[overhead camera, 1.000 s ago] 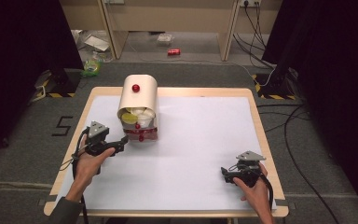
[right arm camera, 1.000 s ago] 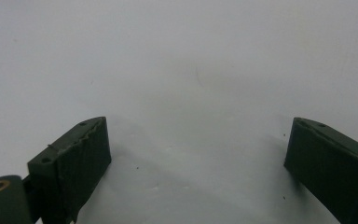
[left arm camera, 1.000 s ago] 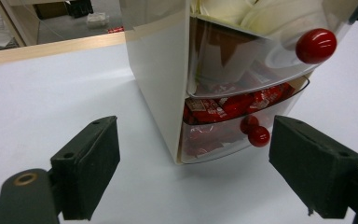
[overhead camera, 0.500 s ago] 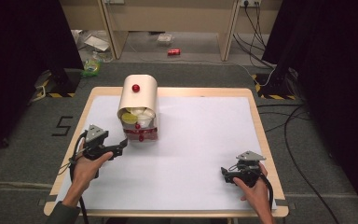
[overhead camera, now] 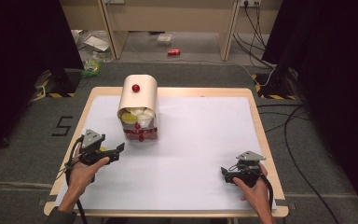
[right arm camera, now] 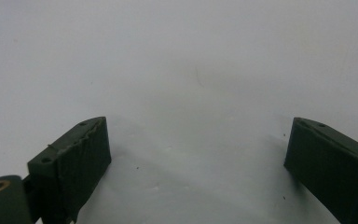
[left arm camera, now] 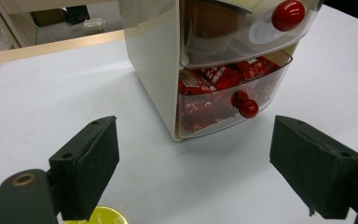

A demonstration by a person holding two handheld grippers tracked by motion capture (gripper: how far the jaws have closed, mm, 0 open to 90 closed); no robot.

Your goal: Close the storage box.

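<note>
Left gripper [overhead camera: 120, 150] is wide open w/ nothing between jaws, just short of the drawer box [overhead camera: 138, 107] at table's back-left. Its lower drawer [left arm camera: 228, 100] sits slightly out; aim straight at the red knob [left arm camera: 248, 108]. Right gripper [overhead camera: 224, 173] idles open, front-right.

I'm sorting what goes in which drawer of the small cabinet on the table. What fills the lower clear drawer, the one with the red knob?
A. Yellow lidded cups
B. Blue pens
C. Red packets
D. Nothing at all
C: in the left gripper view, the lower drawer behind its red knob is packed with red packets, and the high view shows the same red through the clear front.
</note>
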